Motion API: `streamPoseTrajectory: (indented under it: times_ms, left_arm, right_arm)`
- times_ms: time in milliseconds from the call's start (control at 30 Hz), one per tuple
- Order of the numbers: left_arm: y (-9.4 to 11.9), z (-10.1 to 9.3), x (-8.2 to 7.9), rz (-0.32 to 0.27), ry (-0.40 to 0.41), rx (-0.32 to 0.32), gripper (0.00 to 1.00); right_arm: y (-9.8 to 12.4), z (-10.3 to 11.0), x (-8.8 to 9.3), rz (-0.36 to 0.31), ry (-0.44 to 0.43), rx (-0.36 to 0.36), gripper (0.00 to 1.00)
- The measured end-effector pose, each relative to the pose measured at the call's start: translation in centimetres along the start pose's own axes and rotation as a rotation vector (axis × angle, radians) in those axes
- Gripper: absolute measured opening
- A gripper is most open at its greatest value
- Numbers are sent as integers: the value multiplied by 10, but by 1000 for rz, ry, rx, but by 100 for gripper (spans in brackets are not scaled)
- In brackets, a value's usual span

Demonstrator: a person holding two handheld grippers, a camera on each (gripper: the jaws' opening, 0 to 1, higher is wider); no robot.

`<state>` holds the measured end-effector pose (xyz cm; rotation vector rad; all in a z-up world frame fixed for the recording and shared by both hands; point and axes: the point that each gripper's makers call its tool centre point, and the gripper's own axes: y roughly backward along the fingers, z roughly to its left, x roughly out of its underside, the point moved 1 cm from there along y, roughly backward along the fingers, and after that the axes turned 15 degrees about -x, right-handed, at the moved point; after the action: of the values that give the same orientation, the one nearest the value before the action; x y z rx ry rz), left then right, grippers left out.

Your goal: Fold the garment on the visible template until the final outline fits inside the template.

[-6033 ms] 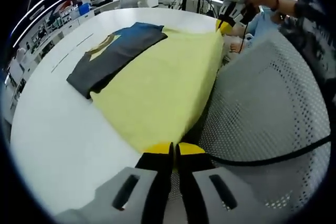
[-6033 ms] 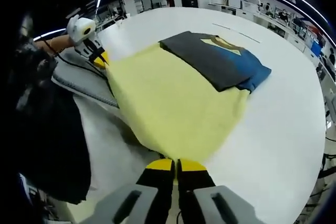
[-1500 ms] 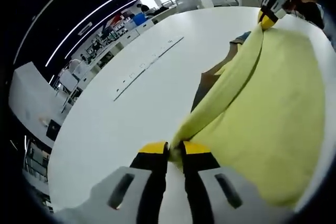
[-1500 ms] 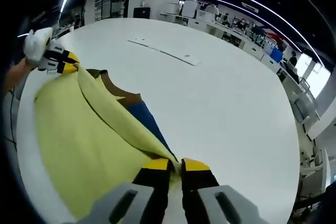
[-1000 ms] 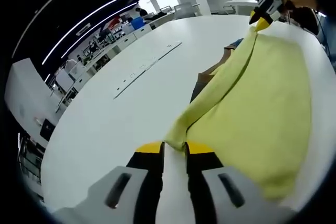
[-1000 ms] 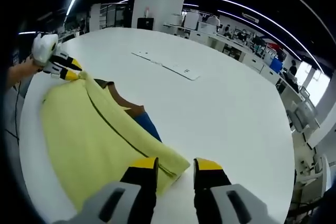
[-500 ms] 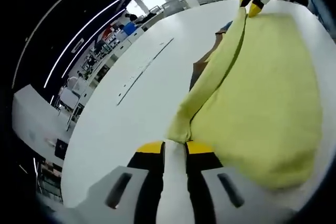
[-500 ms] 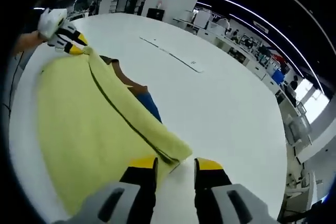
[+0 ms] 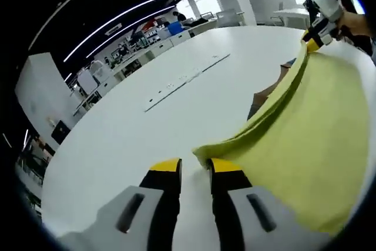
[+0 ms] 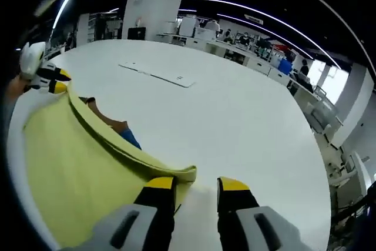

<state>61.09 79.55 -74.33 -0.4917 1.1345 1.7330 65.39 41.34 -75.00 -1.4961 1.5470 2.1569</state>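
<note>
Yellow cloth [image 9: 305, 139] lies folded on the table [image 9: 147, 127], both grippers' jaws apart.

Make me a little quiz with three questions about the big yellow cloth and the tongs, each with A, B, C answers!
1. Where does the folded yellow cloth garment lie?
A. on a chair
B. on the round white table
C. on the floor

2. What colour are the tips of the right tongs?
A. yellow
B. red
C. green

3. How do the jaws of the left tongs stand?
A. shut on the garment
B. holding a cup
C. open, with a gap between them

Answers: 1 B, the garment is spread on the white tabletop. 2 A, both tips show yellow. 3 C, white table shows between the jaws.
</note>
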Motion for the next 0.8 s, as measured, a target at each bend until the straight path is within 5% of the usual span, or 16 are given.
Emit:
streamPoseTrajectory:
  times_ms: [100, 267, 400, 800]
  left_arm:
    - [3, 5, 4, 30, 59, -19, 21]
    - [8, 11, 1, 56, 336, 0, 31]
    - [16, 17, 5, 60, 346, -13, 37]
    - [62, 6, 12, 41, 415, 89, 53]
  right_arm:
    - [2, 3, -3, -62, -114, -29, 25]
    - [8, 1, -7, -116, -231, -22, 26]
    - [12, 3, -8, -142, -298, -42, 28]
    - [39, 37, -4, -128, -287, -133, 45]
